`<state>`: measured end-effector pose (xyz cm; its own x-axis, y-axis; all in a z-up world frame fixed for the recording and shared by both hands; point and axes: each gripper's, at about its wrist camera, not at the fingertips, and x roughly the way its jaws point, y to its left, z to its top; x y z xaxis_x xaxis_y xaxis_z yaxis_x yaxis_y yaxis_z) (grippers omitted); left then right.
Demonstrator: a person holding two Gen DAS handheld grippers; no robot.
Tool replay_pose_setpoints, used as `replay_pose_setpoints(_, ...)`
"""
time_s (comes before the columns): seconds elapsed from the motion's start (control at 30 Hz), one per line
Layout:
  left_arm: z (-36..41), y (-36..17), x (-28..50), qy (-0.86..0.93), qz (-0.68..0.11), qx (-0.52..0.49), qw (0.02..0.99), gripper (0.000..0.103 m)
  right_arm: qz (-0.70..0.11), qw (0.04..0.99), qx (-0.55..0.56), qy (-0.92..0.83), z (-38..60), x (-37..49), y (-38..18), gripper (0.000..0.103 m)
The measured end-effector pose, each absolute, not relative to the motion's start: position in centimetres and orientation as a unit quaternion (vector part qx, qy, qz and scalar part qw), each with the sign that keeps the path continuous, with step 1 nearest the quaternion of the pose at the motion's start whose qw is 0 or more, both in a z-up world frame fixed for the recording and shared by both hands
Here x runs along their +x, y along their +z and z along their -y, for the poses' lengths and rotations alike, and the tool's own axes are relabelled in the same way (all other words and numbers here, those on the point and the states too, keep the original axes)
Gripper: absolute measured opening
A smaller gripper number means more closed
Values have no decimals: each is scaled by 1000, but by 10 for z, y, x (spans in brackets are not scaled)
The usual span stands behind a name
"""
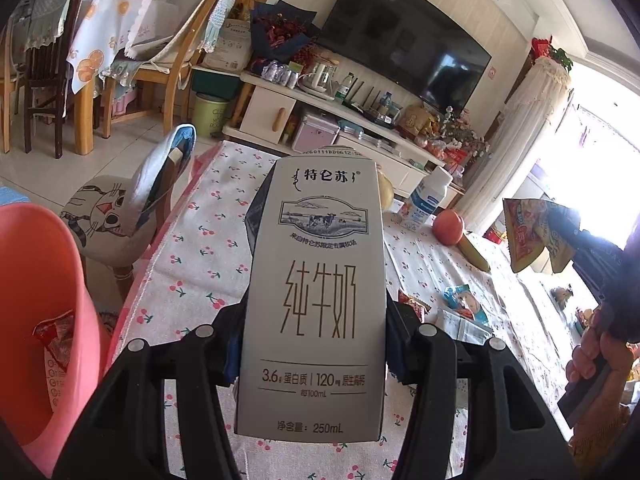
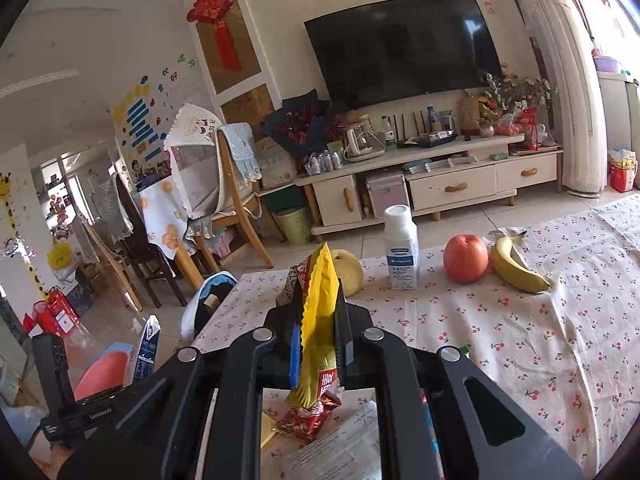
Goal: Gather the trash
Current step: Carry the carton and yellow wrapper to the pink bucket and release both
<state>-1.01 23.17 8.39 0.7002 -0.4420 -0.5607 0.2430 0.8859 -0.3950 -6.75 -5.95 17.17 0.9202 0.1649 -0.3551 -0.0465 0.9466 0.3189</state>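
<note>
The milk carton (image 1: 316, 300) is showing "特仑苏", "纯牛奶" and "250mL", standing upright between the left gripper's (image 1: 316, 320) clamping jaws above the tablecloth (image 1: 200, 264), beside a pink bin (image 1: 44, 264). The right gripper (image 2: 318, 316), tilting slightly downward, is pinching a yellow-and-red snack wrapper (image 2: 318, 300) with jaws closed.

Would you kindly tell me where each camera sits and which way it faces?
Left wrist: on the left claw, facing across the cherry-print table toward the TV; the claw grips a milk carton; the right claw with its wrapper and a hand show at right.
Right wrist: on the right claw, facing the TV; it pinches a yellow wrapper.
Shared: apple, banana, white bottle, pink bin.
</note>
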Motion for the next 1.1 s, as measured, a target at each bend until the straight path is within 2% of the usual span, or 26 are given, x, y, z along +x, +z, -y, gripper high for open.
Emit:
replay_pose_setpoints(0.3,-277,95,-15,-135,-315,-176,923,55,-205,954,165,144,-17,-56,183,13)
replay_pose_setpoints(0.6,-354,95,-19,-30,-290,-240,926,55,-245,917,167,266,-139,-29,177,13)
replay_pose_setpoints(0.97,-433,76,-18,98,-312,-292,899,55,-296,886,123,335,-262,-9,152,14)
replay_pose_setpoints(1.0,-436,74,-17,107,-317,-293,896,57,-302,884,117,337,-269,-7,148,14)
replay_pose_setpoints(1.07,-445,70,-17,129,-324,-296,890,72,-321,881,102,332,-279,-3,139,17)
replay_pose_setpoints(1.1,-450,69,-19,136,-321,-301,888,76,-330,879,102,329,-281,0,133,17)
